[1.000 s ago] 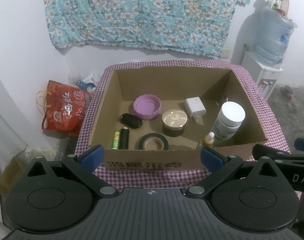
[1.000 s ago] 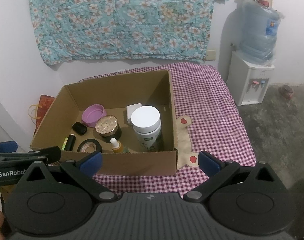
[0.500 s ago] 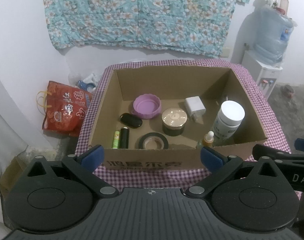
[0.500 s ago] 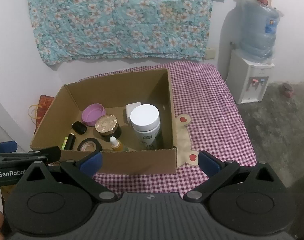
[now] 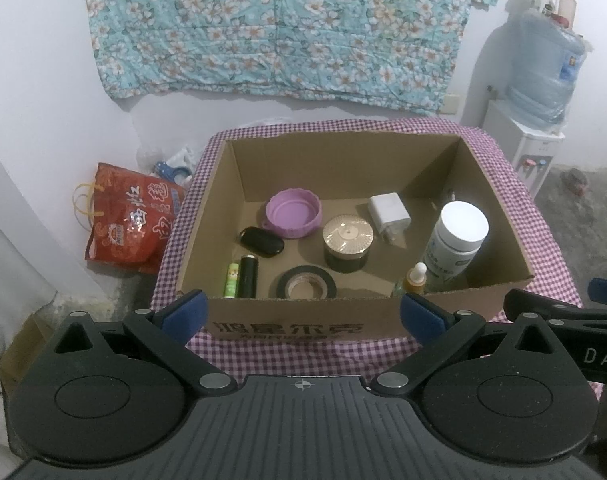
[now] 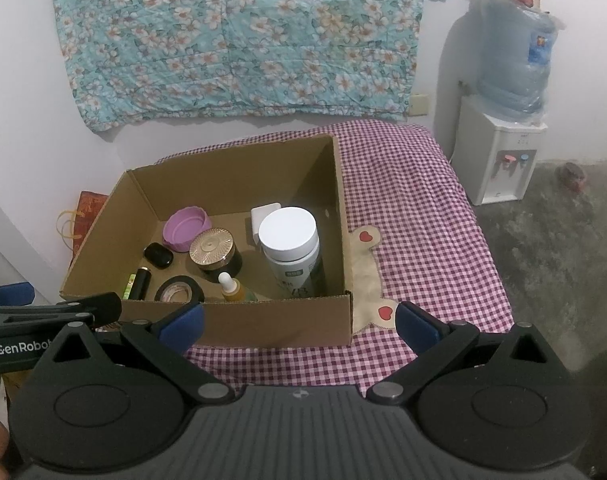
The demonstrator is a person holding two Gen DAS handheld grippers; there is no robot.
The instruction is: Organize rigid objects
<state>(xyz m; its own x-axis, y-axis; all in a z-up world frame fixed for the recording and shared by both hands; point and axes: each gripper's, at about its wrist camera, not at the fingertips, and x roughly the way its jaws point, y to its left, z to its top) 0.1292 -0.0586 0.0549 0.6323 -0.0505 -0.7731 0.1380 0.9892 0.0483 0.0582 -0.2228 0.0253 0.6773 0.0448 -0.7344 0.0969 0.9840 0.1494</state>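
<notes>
An open cardboard box sits on the purple checked table. Inside lie a purple lid, a gold-topped jar, a white charger, a tall white-capped bottle, a small dropper bottle, a roll of black tape, a black case, a black tube and a green tube. My left gripper hangs open in front of the box. My right gripper is open near the box's front right corner, holding nothing.
A red bag lies on the floor left of the table. A water dispenser with a blue jug stands at the right by the wall. A floral cloth hangs on the wall. Bare checked cloth stretches right of the box.
Both views drift very slightly; the box and its contents stay where they were. Both grippers remain open.
</notes>
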